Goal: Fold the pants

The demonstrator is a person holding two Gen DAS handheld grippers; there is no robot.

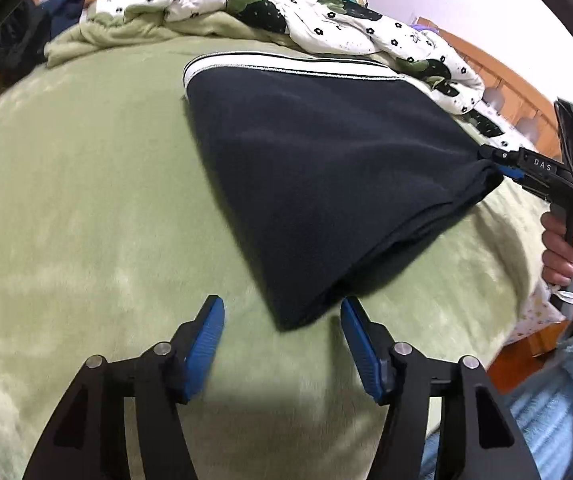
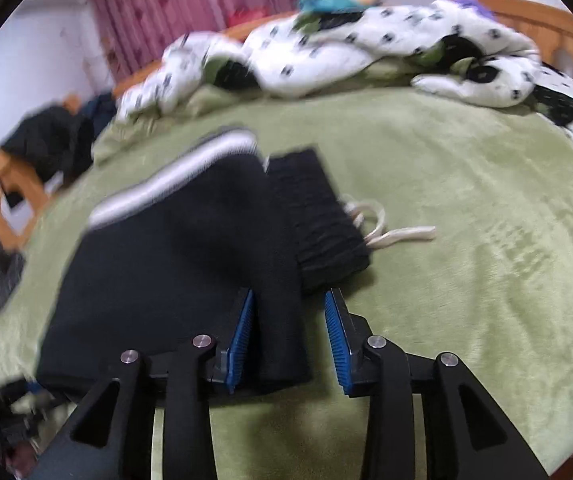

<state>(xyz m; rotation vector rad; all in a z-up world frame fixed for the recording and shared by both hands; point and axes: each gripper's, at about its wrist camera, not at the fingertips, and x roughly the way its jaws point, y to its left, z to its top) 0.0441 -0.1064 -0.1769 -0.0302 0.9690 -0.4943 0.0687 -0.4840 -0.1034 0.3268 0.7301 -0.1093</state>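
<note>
On green blanket (image 1: 86,220) lie folded dark pants (image 1: 326,184) — left gripper (image 1: 282,336) spread, just short of their near corner; right gripper (image 2: 289,336) spread around their edge, not pinching.

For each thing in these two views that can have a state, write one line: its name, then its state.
left gripper: open, empty, just short of the pants' near corner.
right gripper: open, straddling a pants edge.
pants: folded, lying on the blanket.
drawstring: loose, trailing from the waistband.
green blanket: spread flat.
floral quilt: bunched up at the far side.
</note>
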